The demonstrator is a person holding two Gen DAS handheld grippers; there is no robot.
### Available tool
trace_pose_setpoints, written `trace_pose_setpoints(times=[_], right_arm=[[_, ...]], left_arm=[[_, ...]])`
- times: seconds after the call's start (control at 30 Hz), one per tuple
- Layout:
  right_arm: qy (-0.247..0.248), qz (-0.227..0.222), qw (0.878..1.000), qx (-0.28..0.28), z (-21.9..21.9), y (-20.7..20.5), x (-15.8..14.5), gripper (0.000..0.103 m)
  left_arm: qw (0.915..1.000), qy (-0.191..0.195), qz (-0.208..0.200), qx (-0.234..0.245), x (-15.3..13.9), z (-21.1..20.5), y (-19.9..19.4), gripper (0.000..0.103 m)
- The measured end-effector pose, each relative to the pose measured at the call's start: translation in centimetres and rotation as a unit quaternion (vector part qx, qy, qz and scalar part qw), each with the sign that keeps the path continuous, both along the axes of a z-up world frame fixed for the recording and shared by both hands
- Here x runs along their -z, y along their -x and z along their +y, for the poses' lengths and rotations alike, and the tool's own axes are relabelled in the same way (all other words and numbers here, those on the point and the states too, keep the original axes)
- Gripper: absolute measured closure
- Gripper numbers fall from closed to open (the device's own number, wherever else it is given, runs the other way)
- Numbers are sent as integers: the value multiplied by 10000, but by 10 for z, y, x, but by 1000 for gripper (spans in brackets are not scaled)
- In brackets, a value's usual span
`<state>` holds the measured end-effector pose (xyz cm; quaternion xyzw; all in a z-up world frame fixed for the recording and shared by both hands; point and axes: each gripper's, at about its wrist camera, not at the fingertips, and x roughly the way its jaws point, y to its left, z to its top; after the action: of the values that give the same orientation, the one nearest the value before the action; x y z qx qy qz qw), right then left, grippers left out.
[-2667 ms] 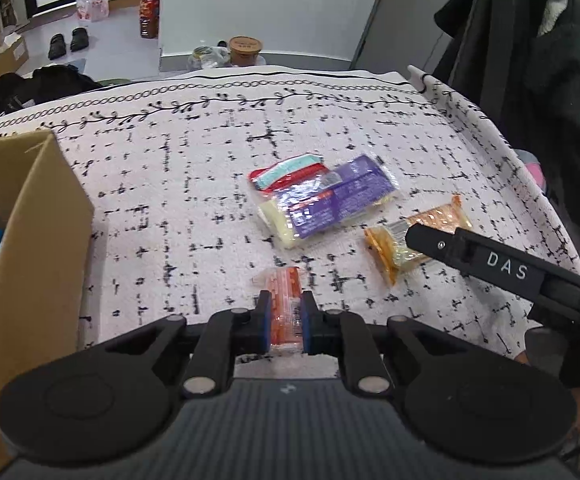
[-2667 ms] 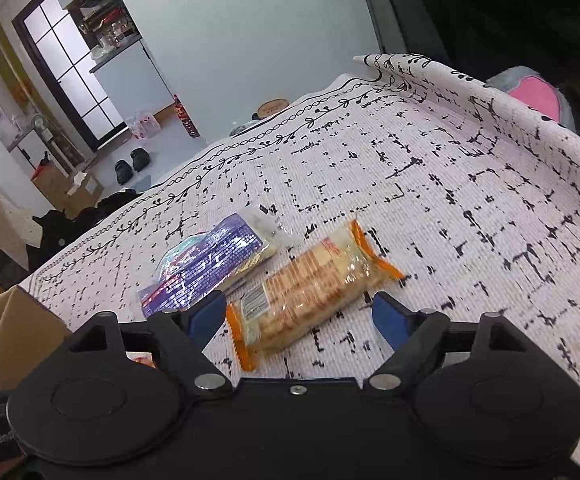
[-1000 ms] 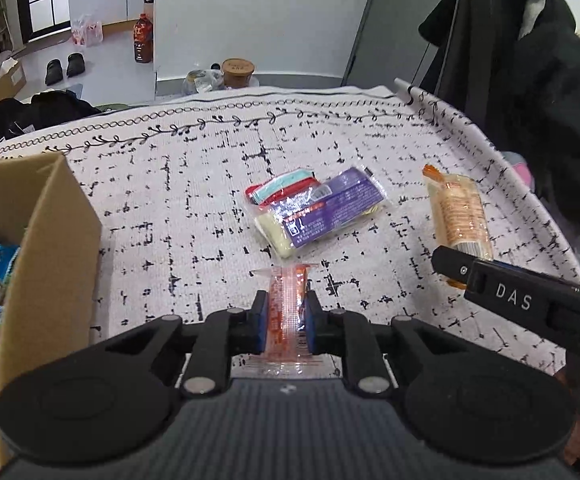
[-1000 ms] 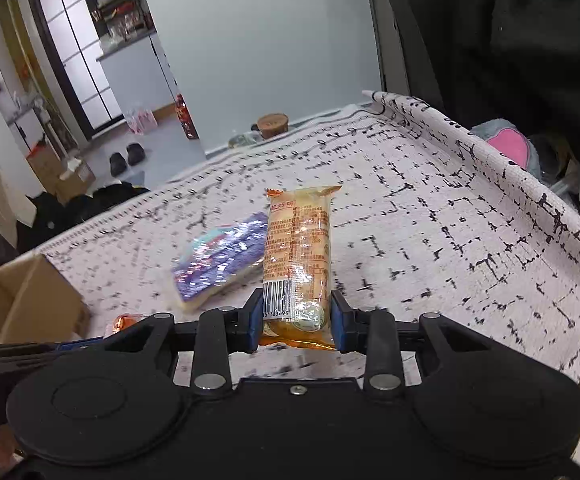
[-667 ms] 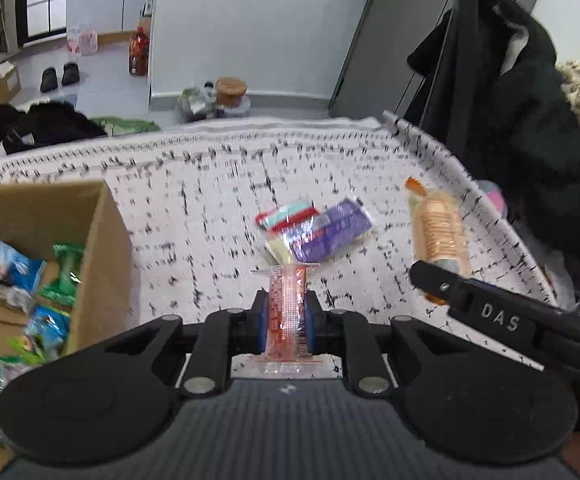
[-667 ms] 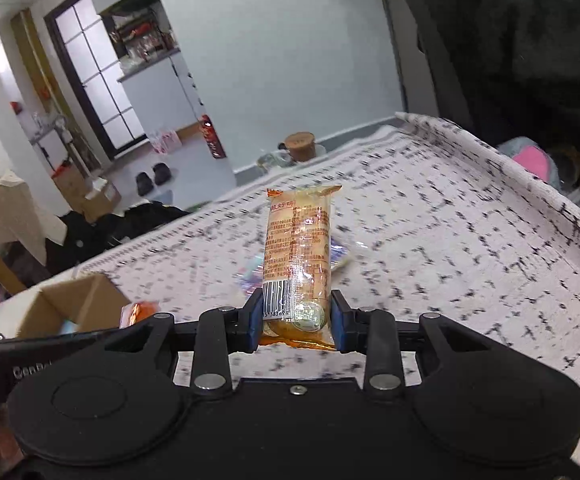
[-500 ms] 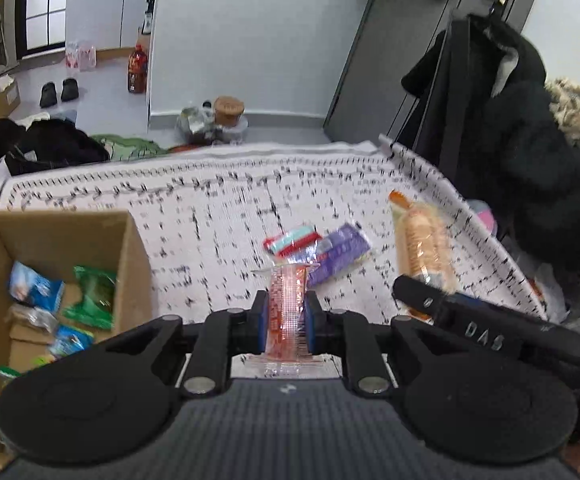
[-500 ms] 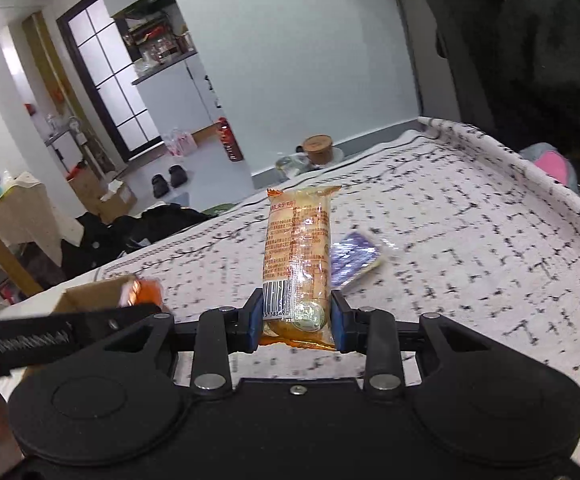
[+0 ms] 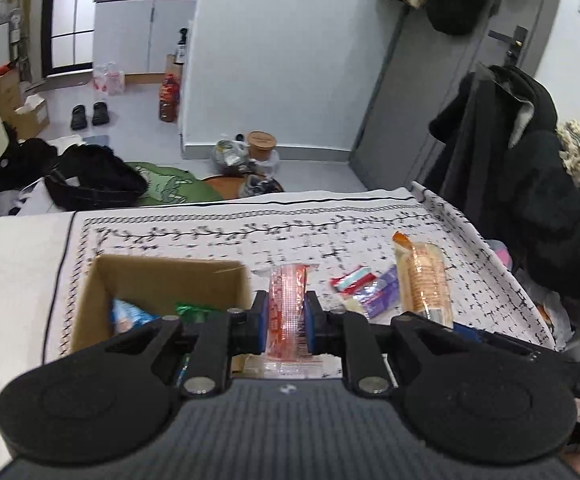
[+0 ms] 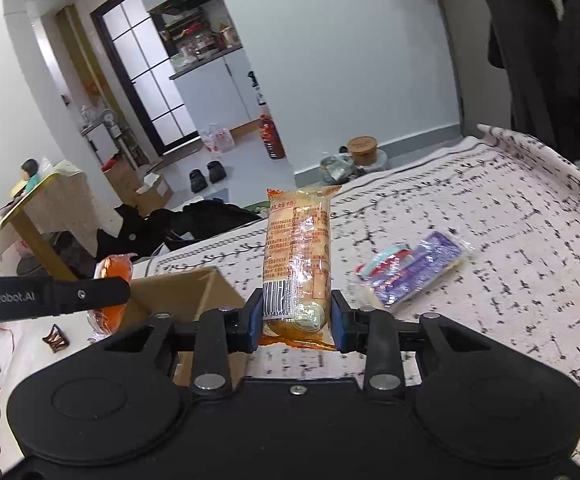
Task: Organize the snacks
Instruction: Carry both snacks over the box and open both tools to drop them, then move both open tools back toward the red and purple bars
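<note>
Two snacks are held clear of the desk (image 9: 469, 256), one per tool. Left tool (image 9: 286, 322) is clenched on a thin red sachet (image 9: 288, 304), clear crinkly film, flat, long axis running forward along the fingers. Right tool (image 10: 295, 314) grips a cracker pack (image 10: 297, 256) near its barcode end, glossy orange film over a round stack, long axis also pointing away from the tool, tip raised.

Key relation: the box (image 9: 162, 276), brown cardboard, open top, sits just ahead and left of the left tool, its right wall almost under the sachet. In the right wrist view the box (image 10: 194, 292) lies ahead-left of the cracker pack, with the left tool (image 10: 102, 292) nearer it. So the left hand is the closer one; likely it drops first, the right follows.

Box already holds a blue packet (image 9: 128, 316) and a green one (image 9: 194, 308), soft foil bags.

Still on the desk, well right of the box: a purple pack (image 10: 417, 272), flat and shiny, lying on a pale wafer pack, with a red-teal sachet (image 10: 381, 260) touching its far-left side. Cloth on the desk is white with a black broken-grid print, woven-looking.
</note>
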<state>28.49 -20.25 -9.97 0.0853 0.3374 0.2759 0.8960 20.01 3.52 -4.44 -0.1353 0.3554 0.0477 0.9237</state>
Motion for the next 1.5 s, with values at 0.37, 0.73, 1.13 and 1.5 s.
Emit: trace_pose_setpoints(times=[0.37, 0.73, 1.13, 1.5], right_arm=[[-52, -78, 9991, -413, 49, 13, -9, 71], [-9, -16, 9982, -592, 82, 18, -10, 71], [181, -93, 9971, -737, 102, 25, -17, 37], [176, 171, 9992, -322, 59, 6, -18, 30]], left_arm=[[9987, 100, 89, -493, 4, 50, 25, 86], [9945, 265, 181, -999, 20, 89, 33, 70], [9910, 292, 134, -1303, 20, 99, 45, 34], [9910, 197, 362, -1271, 21, 82, 33, 23]])
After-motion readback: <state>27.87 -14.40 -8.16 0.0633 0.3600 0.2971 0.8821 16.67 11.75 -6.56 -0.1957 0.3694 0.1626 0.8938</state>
